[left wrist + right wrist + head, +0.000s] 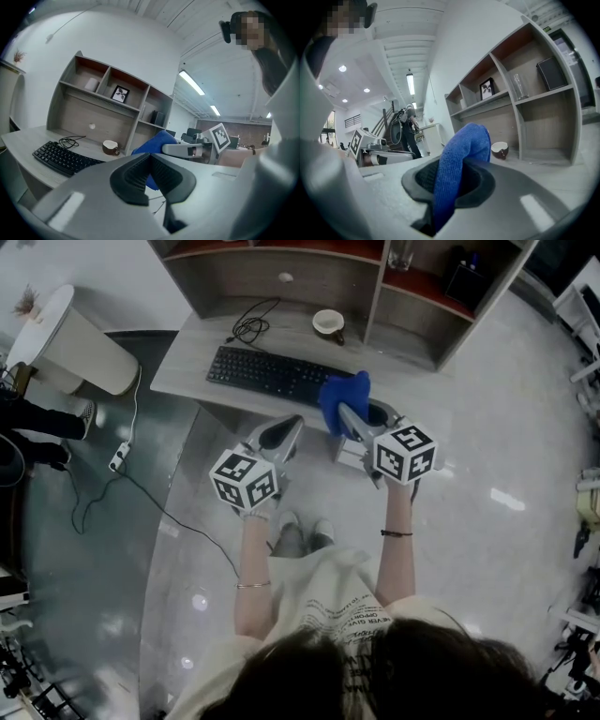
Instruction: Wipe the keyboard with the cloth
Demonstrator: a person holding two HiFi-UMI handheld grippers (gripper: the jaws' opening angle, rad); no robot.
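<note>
Blue cloth [466,140] pinched in right tool [449,180]; left tool [149,176] closed, empty.

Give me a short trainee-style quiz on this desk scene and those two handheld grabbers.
1. True or false: the left gripper holds the blue cloth.
2. Where does the keyboard lie? A) on the desk B) on the floor C) on a shelf
3. Fill in: behind the keyboard stands a small ____.
Key: 1 false, the right gripper clamps it; the left is shut and empty. 2 A. 3 cup.
</note>
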